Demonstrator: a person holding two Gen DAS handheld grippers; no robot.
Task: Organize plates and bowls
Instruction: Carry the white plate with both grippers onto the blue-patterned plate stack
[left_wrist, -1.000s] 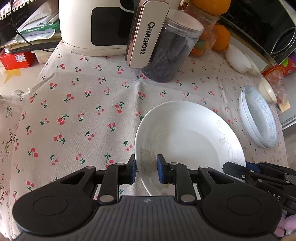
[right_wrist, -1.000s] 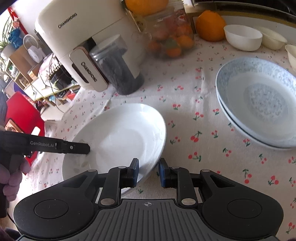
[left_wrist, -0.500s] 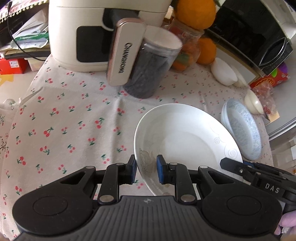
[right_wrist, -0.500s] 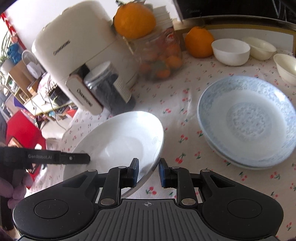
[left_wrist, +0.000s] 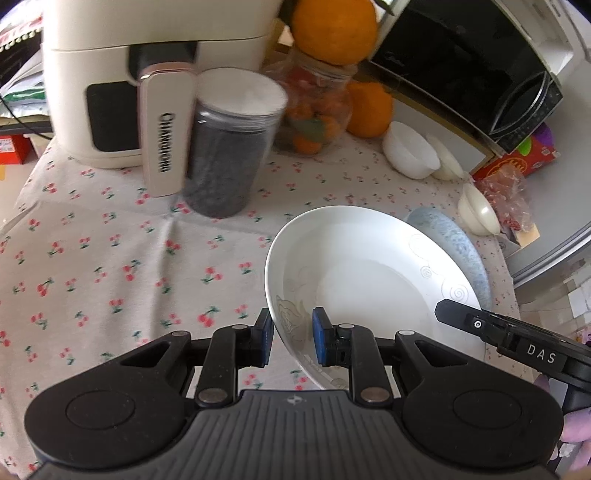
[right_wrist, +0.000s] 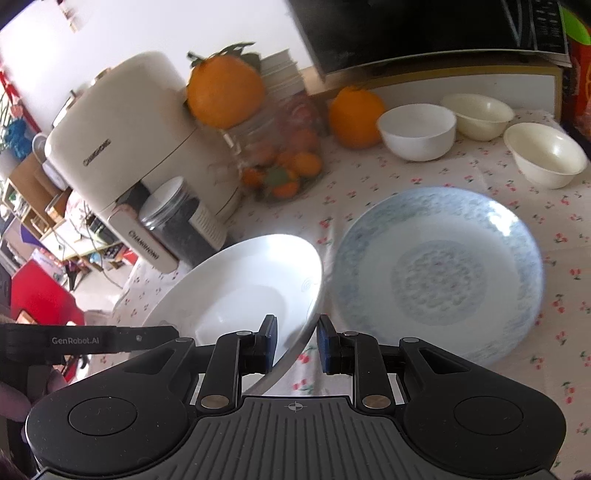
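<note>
A white plate (left_wrist: 369, 280) with faint swirl marks is held in the air between both grippers. My left gripper (left_wrist: 292, 341) is shut on its near rim. My right gripper (right_wrist: 295, 343) is shut on the opposite rim of the same plate (right_wrist: 240, 291). A stack of blue-patterned plates (right_wrist: 436, 273) lies on the cherry-print cloth just right of the white plate; its edge also shows in the left wrist view (left_wrist: 458, 243). A white bowl (right_wrist: 417, 131) and two cream bowls (right_wrist: 480, 114) (right_wrist: 546, 153) stand at the back right.
A cream air fryer (left_wrist: 147, 74) and a dark-filled jar (left_wrist: 229, 147) stand at the back left. A glass jar of fruit (right_wrist: 280, 155) with an orange on top and another orange (right_wrist: 356, 114) sit behind. A black microwave (left_wrist: 469, 62) is at the far right.
The white plate has risen off the cloth and moved right, toward the blue-patterned plates. Both grippers moved with it and stayed shut on its rims.
</note>
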